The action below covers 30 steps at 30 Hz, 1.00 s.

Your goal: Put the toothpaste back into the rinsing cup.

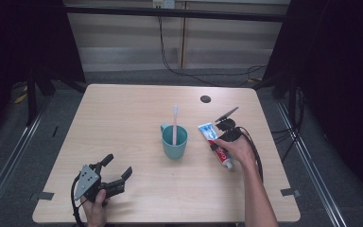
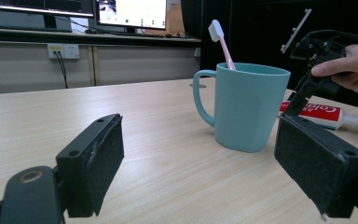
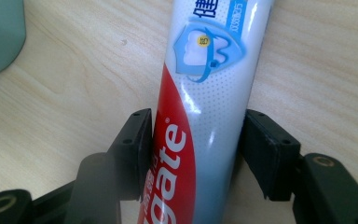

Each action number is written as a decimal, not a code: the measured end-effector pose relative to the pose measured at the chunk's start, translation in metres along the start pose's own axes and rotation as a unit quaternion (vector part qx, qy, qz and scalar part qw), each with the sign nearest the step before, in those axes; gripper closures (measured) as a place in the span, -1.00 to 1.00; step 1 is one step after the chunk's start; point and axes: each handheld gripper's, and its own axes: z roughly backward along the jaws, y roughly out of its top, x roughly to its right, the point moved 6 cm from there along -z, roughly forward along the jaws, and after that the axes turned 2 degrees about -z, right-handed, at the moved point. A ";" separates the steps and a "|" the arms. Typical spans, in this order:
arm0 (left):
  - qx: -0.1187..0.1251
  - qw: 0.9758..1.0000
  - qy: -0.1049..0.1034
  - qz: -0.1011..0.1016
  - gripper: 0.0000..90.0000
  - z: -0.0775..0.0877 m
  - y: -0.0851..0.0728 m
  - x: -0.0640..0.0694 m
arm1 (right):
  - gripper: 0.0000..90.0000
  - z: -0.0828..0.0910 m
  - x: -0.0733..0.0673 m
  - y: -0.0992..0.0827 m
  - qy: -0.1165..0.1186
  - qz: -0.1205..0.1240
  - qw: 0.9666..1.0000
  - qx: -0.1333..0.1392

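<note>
We stood at a pale wooden table (image 1: pixel 137 113) with wood-panelled cabinets and trailing cables behind it, dark curtains to either side; at our left the left gripper (image 1: pixel 115 173) rested low on the wood, its jaws spread wide with nothing between them; ahead of those jaws, and off toward the right one, stood the teal mug (image 2: pixel 249 107) with a pink toothbrush (image 2: pixel 220 40) leaning inside it; beyond the mug lay the toothpaste tube (image 1: pixel 216 144), flat on the table; the right gripper (image 3: pixel 193 154) had its jaws set either side of the tube's middle; the left pad seemed to touch it, while a thin gap showed at the right pad, so we judged it straddled rather than clamped; the grasp of the tube looked to be the step in hand; the next move called for squeezing firmly across the middle, then lifting level.
</note>
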 end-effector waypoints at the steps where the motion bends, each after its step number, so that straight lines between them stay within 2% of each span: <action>1: 0.001 1.000 0.000 0.001 -0.65 0.000 0.000 0.000 | 0.00 0.000 0.000 0.000 -0.004 0.003 1.000 -0.001; 7: 0.003 1.000 0.000 0.003 -0.65 0.000 0.000 0.000 | 0.17 0.001 -0.001 -0.001 -0.004 0.004 1.000 -0.008; 16: 0.003 1.000 -0.001 0.002 -0.65 0.000 0.000 0.000 | 0.47 0.004 0.000 -0.003 0.002 -0.008 1.000 0.007; 21: 0.003 1.000 0.000 0.001 -0.65 0.000 0.000 0.000 | 0.51 0.005 -0.002 -0.004 -0.008 -0.007 1.000 0.012; 30: 0.004 1.000 -0.002 0.001 -0.65 0.001 0.000 0.000 | 0.57 0.007 0.000 -0.004 0.004 -0.011 1.000 0.019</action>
